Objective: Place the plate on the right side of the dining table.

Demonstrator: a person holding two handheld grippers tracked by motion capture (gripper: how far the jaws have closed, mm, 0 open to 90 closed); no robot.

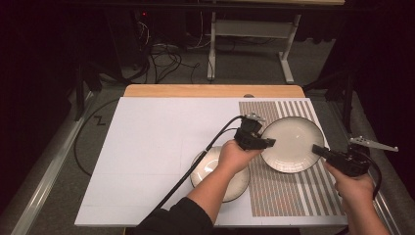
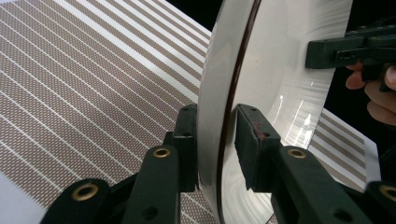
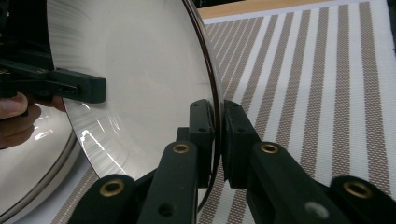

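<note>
A white plate with a dark rim (image 1: 292,144) lies level over the striped mat (image 1: 293,191), held between both grippers; whether it rests on the mat I cannot tell. My left gripper (image 1: 266,143) straddles the plate's left rim. In the left gripper view the plate (image 2: 280,93) stands between the jaws of the left gripper (image 2: 215,116): one pad lies on its underside, and the other stands a sliver off the rim. My right gripper (image 1: 318,150) is shut on the right rim, and its pads (image 3: 218,109) pinch the plate (image 3: 140,70) tightly.
A second white plate (image 1: 220,171) sits on the white board (image 1: 147,156) under my left forearm; it is also the plate (image 3: 32,158) at the lower left of the right gripper view. A wooden table edge (image 1: 210,90) runs along the back. Cables lie on the floor beyond.
</note>
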